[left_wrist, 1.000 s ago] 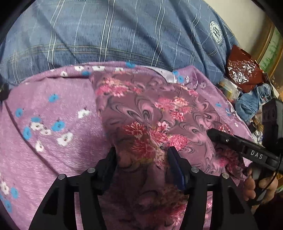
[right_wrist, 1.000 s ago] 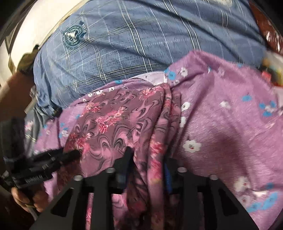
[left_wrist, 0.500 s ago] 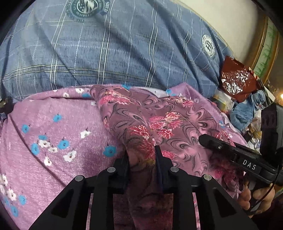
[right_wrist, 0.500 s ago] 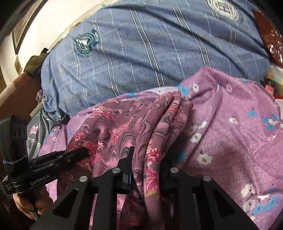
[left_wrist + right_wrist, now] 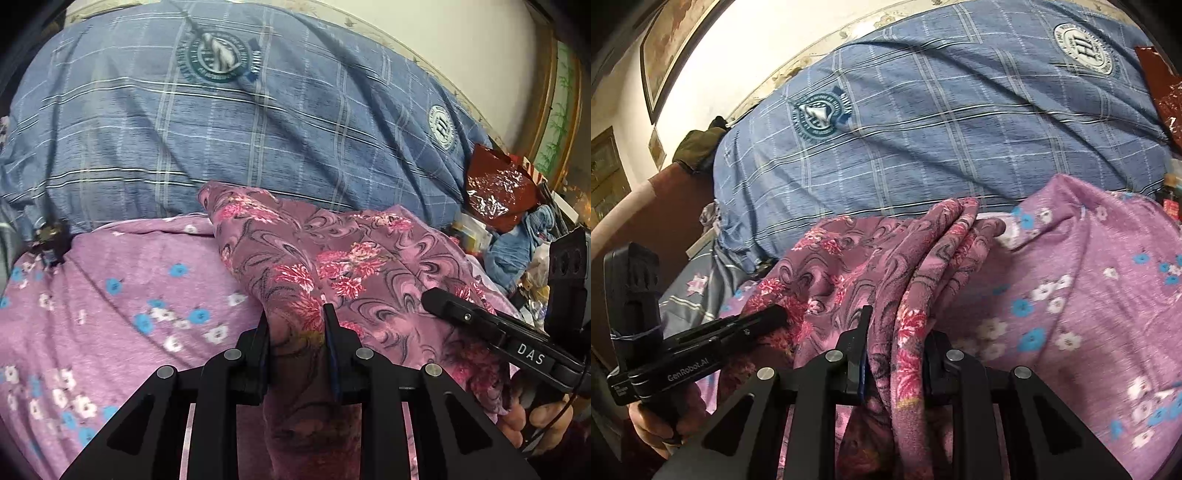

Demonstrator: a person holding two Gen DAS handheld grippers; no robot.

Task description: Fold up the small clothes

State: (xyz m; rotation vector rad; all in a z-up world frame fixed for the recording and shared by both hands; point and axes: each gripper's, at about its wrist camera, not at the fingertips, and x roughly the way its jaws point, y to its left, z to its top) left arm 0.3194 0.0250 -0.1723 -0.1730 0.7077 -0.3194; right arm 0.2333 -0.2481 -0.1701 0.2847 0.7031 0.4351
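A small mauve garment [image 5: 332, 258] with pink flowers and grey swirls lies on a purple floral sheet [image 5: 129, 295]. My left gripper [image 5: 295, 325] is shut on a bunched edge of the garment, which hangs down between its fingers. My right gripper [image 5: 895, 332] is shut on the garment's [image 5: 923, 258] other gathered edge, its folds draped over the jaws. In the left wrist view the right gripper [image 5: 443, 304] reaches in from the right, held by a hand [image 5: 532, 421]. Seen from the right wrist, the left gripper [image 5: 768, 315] enters from the left with its tip in the cloth.
A blue plaid quilt [image 5: 258, 122] with round emblems is heaped behind the garment. A red foil bag [image 5: 498, 184] and crumpled blue cloth [image 5: 517, 247] lie at the right. A framed picture [image 5: 668, 40] hangs on the wall at upper left; the purple sheet [image 5: 1071, 314] spreads to the right.
Both grippers closed on the garment's edges and rose, lifting the cloth off the sheet. More of the blue quilt and the wall shows in both views.
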